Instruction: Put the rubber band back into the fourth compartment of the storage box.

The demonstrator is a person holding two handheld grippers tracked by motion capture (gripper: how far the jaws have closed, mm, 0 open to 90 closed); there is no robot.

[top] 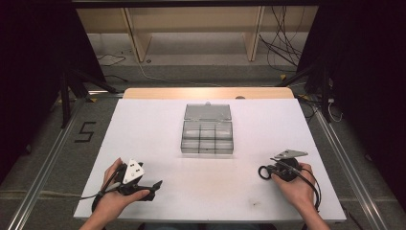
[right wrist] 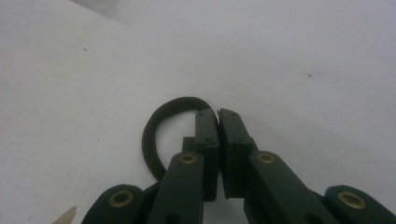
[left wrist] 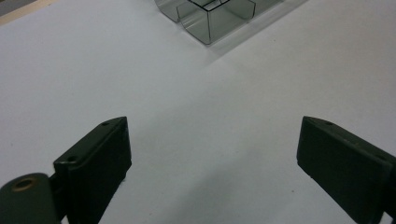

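A black elastic band point(right wrist: 152, 135) lies on the white table point(top: 158, 129), curving out to the left of my right gripper point(right wrist: 218, 113). The jaws of that gripper are closed together on the band's near end. From above, the band point(top: 264, 172) shows as a small ring just left of the right gripper point(top: 272, 171) near the table's front right. My left gripper point(top: 154, 189) rests at the front left, jaws wide apart with only bare table between them point(left wrist: 212, 135). A clear compartment box point(top: 207, 137) sits mid-table with its lid point(top: 208, 111) folded back.
The box's near corner point(left wrist: 210, 18) shows ahead of the left gripper. Cables trail from both grippers toward the front edge. A wooden strip point(top: 208, 93) runs along the table's far edge, with shelving and floor cables beyond.
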